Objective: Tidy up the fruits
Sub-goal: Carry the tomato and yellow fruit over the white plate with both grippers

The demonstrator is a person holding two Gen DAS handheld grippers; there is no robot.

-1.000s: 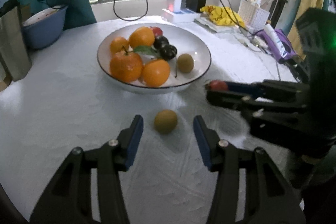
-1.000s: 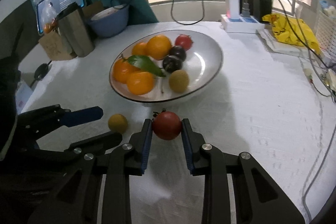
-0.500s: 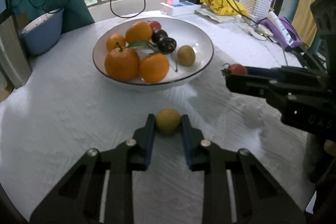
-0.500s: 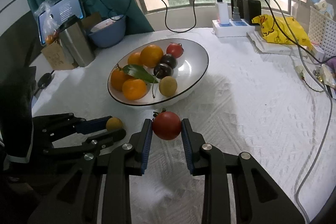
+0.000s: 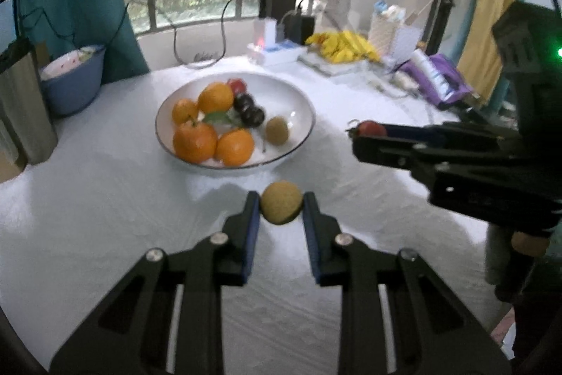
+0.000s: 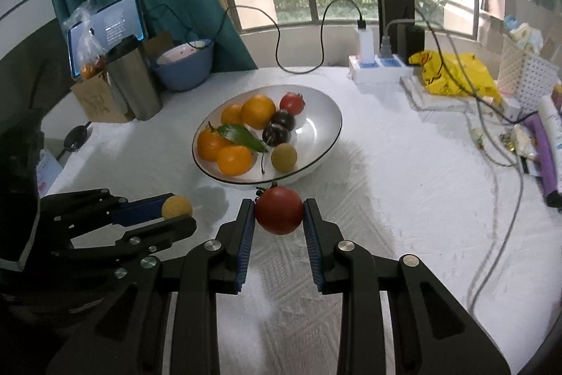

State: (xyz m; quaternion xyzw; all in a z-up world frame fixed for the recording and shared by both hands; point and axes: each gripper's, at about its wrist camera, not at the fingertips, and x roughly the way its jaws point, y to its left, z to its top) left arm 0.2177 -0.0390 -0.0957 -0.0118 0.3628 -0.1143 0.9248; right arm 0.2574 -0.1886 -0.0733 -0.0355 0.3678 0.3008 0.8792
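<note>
A white bowl [image 5: 302, 115] [image 6: 326, 115] on the white tablecloth holds several oranges, two dark plums, a red tomato and a small yellow-brown fruit. My left gripper [image 5: 281, 208] is shut on a small yellow-brown round fruit [image 5: 281, 207] and holds it above the cloth in front of the bowl; it also shows in the right wrist view [image 6: 176, 207]. My right gripper [image 6: 279, 215] is shut on a red tomato [image 6: 279, 210], held above the cloth near the bowl's front rim. The tomato also shows in the left wrist view [image 5: 372, 128].
A blue basin [image 6: 184, 65], a steel cup [image 6: 135, 83] and a tablet [image 6: 107, 27] stand at the back left. A power strip [image 6: 379, 67] with cables, a yellow bag [image 6: 453, 72], a white basket [image 6: 527, 76] and purple items [image 6: 544, 143] crowd the right side.
My left gripper closed on the yellow-brown fruit and lifted it off the cloth. My right gripper rose and drew back a little, still holding the tomato.
</note>
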